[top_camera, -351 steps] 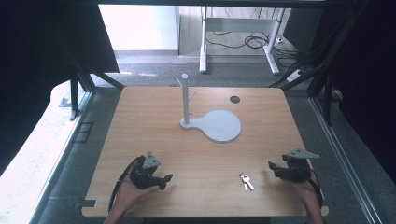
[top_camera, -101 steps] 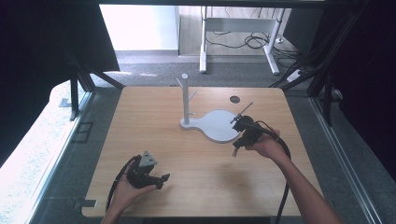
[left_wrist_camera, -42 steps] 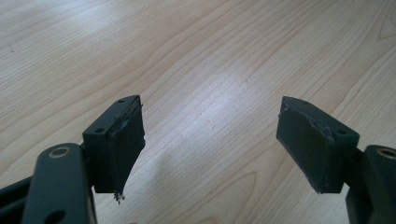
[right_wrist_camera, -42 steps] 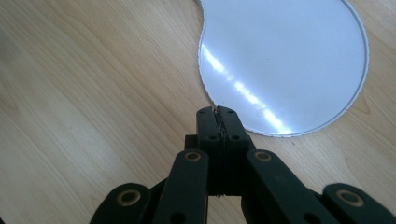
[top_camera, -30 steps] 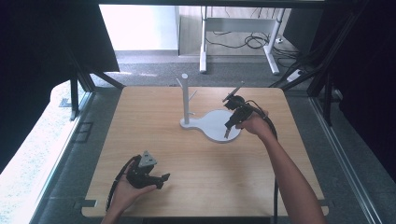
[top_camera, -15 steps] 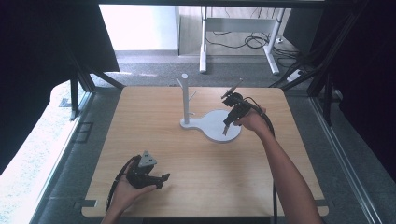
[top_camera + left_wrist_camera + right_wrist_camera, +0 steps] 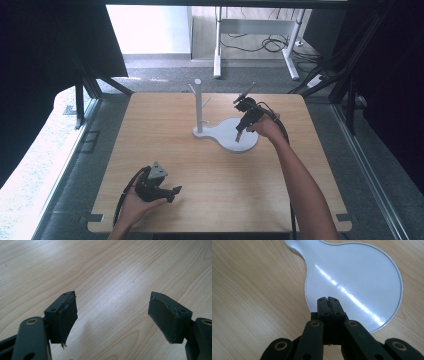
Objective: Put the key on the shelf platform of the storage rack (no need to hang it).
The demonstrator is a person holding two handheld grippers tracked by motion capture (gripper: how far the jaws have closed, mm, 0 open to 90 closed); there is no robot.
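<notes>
A white key stand rises from the middle of the table, a post (image 7: pixel 198 106) with small pegs on a flat rounded base (image 7: pixel 247 142). My right gripper (image 7: pixel 239 132) hangs over that base, jaws pointing down and shut. A small pale thing, apparently the keys (image 7: pixel 238 139), dangles at its tips. In the right gripper view the gripper (image 7: pixel 327 299) has its jaws pressed together above the glossy base (image 7: pixel 362 277), with the keys hidden behind them. My left gripper (image 7: pixel 171 192) rests near the front left edge. It is open (image 7: pixel 112 320) over bare wood.
The wooden table (image 7: pixel 165 140) ends close to my left hand at the front. A dark round hole (image 7: pixel 248 101) sits at the back right. Cables trail from both grippers. Beyond the far edge are a desk frame and floor cables.
The keys that lay front right are off the table. My right gripper has travelled from there to above the stand's base and in the last second only drifted slightly. The left gripper stayed put.
</notes>
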